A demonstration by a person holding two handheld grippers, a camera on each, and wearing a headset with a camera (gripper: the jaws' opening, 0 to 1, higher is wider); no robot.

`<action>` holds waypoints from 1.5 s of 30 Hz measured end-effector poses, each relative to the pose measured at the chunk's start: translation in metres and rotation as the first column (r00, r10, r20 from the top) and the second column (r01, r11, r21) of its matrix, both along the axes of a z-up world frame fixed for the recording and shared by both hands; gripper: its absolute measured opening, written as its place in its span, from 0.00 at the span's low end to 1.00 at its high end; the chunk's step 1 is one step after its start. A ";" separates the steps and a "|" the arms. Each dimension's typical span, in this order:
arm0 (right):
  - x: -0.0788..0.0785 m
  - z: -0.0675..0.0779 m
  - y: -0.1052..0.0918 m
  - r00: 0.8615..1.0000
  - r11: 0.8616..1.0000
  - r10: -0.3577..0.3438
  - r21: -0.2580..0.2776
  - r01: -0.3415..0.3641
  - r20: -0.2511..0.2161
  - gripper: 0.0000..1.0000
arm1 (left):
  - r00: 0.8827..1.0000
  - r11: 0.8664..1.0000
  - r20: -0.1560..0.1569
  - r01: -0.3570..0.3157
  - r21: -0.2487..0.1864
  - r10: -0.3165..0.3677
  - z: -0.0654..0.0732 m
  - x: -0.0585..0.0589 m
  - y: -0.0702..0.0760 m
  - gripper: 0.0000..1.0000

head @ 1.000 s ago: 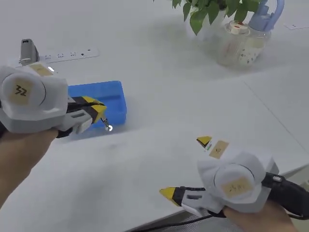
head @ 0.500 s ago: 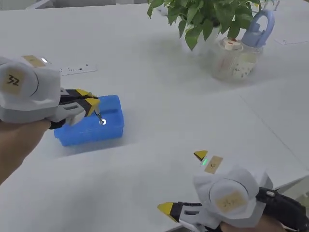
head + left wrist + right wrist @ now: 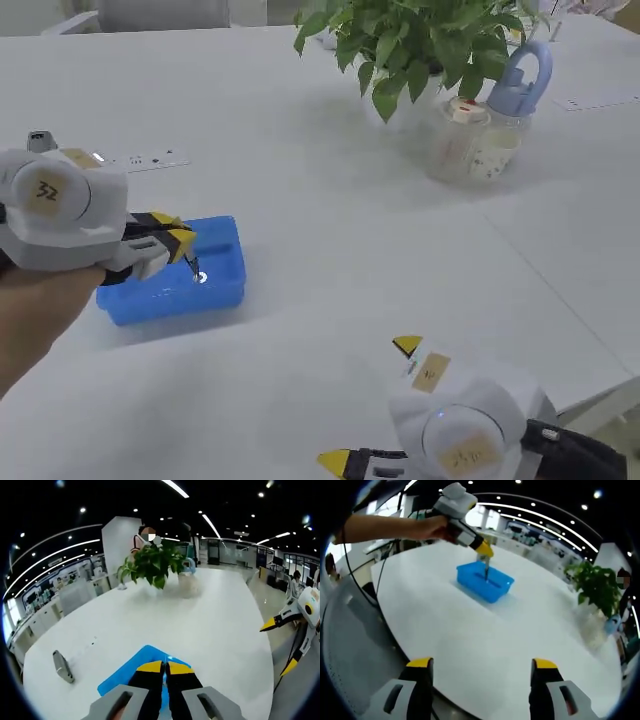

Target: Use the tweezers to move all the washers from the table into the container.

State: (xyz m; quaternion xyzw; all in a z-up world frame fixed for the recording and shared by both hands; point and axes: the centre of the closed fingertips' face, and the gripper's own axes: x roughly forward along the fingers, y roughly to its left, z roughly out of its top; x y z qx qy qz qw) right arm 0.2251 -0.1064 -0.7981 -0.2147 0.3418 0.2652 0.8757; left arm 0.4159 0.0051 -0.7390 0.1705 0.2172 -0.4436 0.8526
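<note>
- White tabletop (image 3: 350,230) carries a blue rectangular plastic container (image 3: 225,240).
- My left gripper (image 3: 182,240) clamps thin metal tweezers (image 3: 191,266), holding a small shiny washer (image 3: 200,278) over it.
- My right gripper (image 3: 482,663) gapes, empty.

**Plastic mostly, little bright metal**

The surface (image 3: 350,250) is smooth and matt. The container (image 3: 226,240) is plastic with a soft shine. The tweezers (image 3: 192,266) look like thin metal, and the washer (image 3: 200,278) at their tip glints like polished metal. The left gripper (image 3: 183,240) has a matt plastic shell. The bottle (image 3: 478,140) is clear and glossy.
</note>
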 end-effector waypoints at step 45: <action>0.007 0.021 0.015 0.999 0.994 0.033 0.103 -0.033 0.001 0.78 | 0.999 0.999 0.034 -0.006 -0.053 0.008 0.033 -0.035 0.016 0.00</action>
